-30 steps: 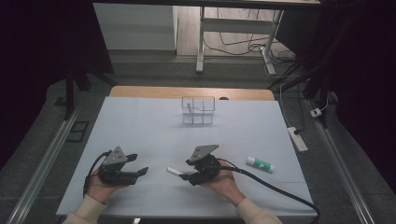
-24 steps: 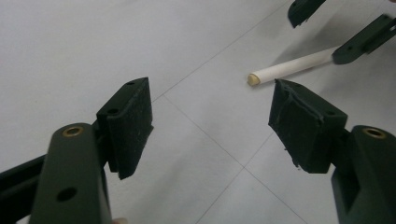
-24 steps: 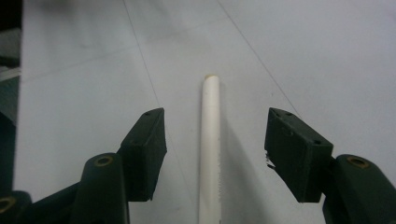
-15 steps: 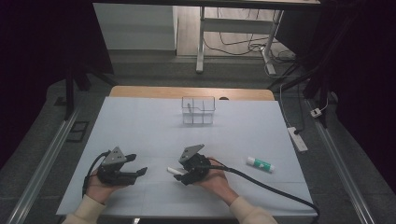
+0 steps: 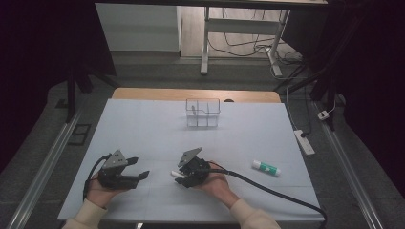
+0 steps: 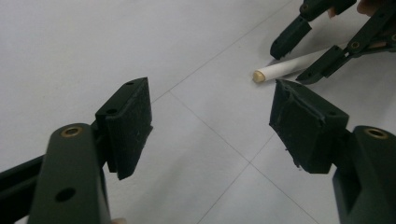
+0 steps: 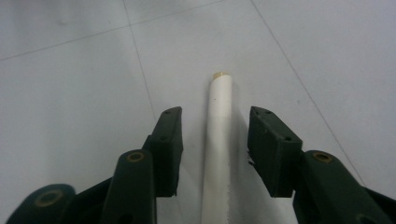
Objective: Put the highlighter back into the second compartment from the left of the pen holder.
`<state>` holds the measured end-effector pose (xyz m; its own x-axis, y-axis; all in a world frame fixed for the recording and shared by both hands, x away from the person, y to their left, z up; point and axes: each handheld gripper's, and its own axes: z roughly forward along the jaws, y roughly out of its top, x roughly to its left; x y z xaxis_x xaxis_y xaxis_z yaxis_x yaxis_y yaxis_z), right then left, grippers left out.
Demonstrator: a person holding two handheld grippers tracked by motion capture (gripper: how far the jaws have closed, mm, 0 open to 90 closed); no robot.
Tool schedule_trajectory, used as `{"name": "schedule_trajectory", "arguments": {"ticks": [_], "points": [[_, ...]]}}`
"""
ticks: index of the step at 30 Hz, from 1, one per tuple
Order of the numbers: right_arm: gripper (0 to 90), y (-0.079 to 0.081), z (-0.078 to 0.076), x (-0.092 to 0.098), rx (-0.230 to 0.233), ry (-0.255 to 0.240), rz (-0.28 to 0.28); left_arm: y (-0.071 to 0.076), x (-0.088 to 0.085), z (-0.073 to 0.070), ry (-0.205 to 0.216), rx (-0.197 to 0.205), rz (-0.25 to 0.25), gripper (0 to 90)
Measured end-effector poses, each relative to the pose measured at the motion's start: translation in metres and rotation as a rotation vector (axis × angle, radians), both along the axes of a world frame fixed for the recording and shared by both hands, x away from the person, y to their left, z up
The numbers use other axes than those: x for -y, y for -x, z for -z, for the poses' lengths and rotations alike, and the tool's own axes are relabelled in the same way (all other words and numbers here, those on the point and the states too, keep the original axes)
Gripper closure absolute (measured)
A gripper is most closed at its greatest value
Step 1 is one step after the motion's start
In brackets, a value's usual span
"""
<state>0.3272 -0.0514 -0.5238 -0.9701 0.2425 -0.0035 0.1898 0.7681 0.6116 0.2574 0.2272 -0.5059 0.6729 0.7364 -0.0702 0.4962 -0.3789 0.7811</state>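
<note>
A pale sheet [image 5: 143, 129] marked with a faint grid covers the table, and a strip of wooden tabletop [image 5: 143, 94] shows along its far edge. The room behind is dark, with the legs of a white desk [image 5: 205, 43] and loose cables [image 5: 248, 47] on the floor. A white power strip [image 5: 304, 141] lies just off the sheet's right edge.

Near the far middle of the sheet stands a clear plastic organiser [image 5: 203, 112] split into compartments; something small and pale shows in its back left one, too small to name.

Down at the near side, the right gripper [image 5: 182, 180] is low over a white stick [image 7: 218, 140] lying flat on the sheet. Its jaws are apart, one on each side of the stick, not pressing it. The left gripper [image 5: 142, 176] sits near, jaws spread wide with nothing between them, aimed toward the stick's tan tip. A white tube with a green band [image 5: 266, 167] lies apart on the right.
</note>
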Motion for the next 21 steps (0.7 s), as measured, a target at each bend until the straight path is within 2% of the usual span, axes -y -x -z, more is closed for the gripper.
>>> {"name": "schedule_trajectory", "arguments": {"ticks": [6,10,17,21], "points": [[65.0,0.0009,-0.0004,-0.0028,0.006,0.025,0.0,0.0004,-0.0019,-0.0001,0.001,0.001,-0.006,30.0],[75.8,0.0006,-0.0009,-0.0031,0.004,0.028,-0.008,0.0006,-0.0025,-0.0001,-0.001,0.003,-0.002,30.0],[77.6,-0.0001,-0.0021,-0.0015,-0.009,0.032,-0.012,0.0015,-0.0049,-0.0001,0.003,0.005,-0.01,30.0],[77.7,-0.0006,-0.0045,-0.0003,0.0,0.023,-0.013,0.0017,-0.0057,0.0003,0.003,0.003,-0.01,30.0]]}}
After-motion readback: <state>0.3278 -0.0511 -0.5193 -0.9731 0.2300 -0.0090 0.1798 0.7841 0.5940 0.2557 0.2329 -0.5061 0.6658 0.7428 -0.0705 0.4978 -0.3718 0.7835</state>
